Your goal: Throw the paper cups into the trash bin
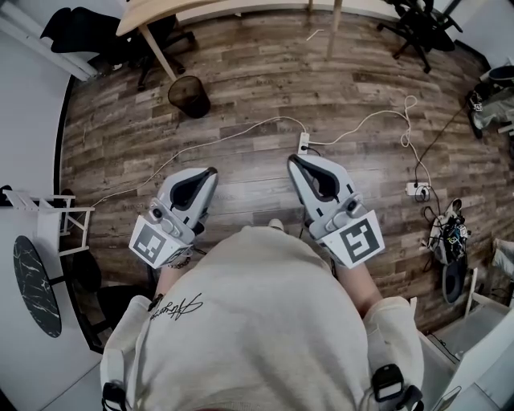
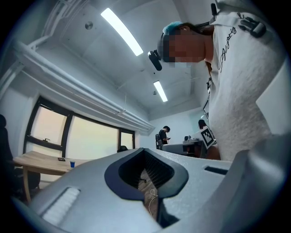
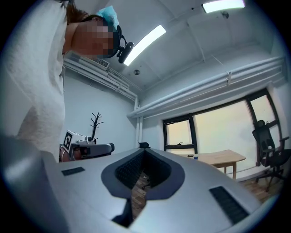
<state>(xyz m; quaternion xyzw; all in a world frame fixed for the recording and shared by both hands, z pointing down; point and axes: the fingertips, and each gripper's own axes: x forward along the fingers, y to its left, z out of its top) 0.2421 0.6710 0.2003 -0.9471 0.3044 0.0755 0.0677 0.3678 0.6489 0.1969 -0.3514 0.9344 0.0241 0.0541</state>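
Note:
A black mesh trash bin stands on the wood floor beside a leg of the wooden table, ahead and to the left of both grippers. In the left gripper view a small blue cup stands on the table, far off. The right gripper view shows a small cup-like thing on the table. My left gripper and right gripper are held close to the person's body, both shut and with nothing in them.
A white power strip with white cables lies on the floor just beyond the right gripper. Office chairs stand at the back right. Bags lie at the right. A dark round table is at the left. People stand far off.

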